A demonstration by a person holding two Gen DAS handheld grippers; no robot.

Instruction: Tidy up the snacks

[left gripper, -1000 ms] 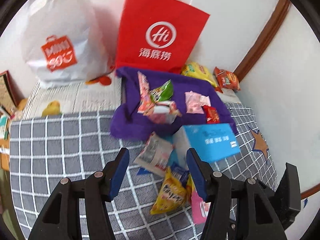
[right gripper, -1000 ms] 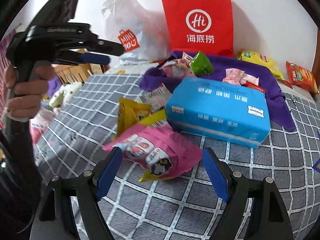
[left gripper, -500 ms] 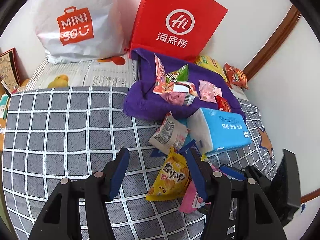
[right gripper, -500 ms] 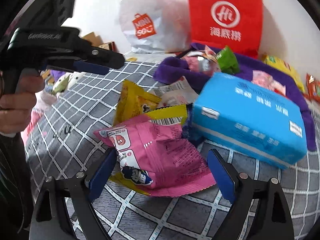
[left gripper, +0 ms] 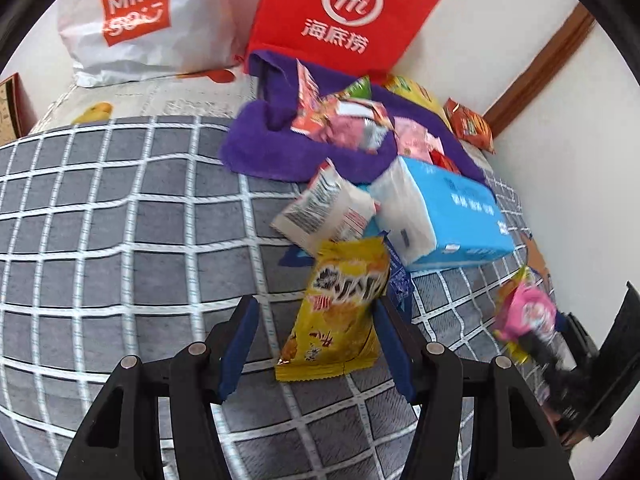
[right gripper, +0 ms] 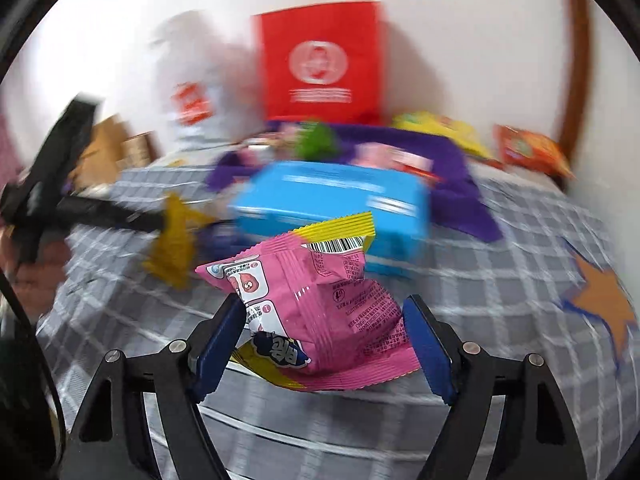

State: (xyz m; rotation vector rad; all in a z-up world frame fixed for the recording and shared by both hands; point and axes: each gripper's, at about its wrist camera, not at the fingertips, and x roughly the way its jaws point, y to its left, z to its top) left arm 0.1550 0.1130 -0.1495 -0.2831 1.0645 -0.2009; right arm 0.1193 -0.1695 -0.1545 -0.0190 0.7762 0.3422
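Note:
In the left wrist view a yellow snack packet (left gripper: 340, 316) lies on the grey checked bedspread (left gripper: 120, 220). My left gripper (left gripper: 315, 304) stands open around the packet: the right pad is at the packet's edge and the left pad is clear of it. My right gripper (right gripper: 324, 302) is closing its jaws on a pink snack packet (right gripper: 320, 312), which both pads press and which hangs above the bedspread. From the left wrist that pink packet (left gripper: 524, 314) shows blurred at the right edge. A purple cloth (left gripper: 280, 148) at the back holds several small snacks.
A blue tissue pack (left gripper: 448, 216) and a white snack packet (left gripper: 324, 208) lie beside the yellow one. A red paper bag (left gripper: 348, 16) and a white plastic bag (left gripper: 136, 20) stand against the wall. More packets (left gripper: 468, 124) sit in the right corner. The bedspread's left half is bare.
My right gripper has taken hold of the pink packet and carried it to the right, away from the pile. My left gripper has sunk toward the yellow packet, which now lies between its fingers.

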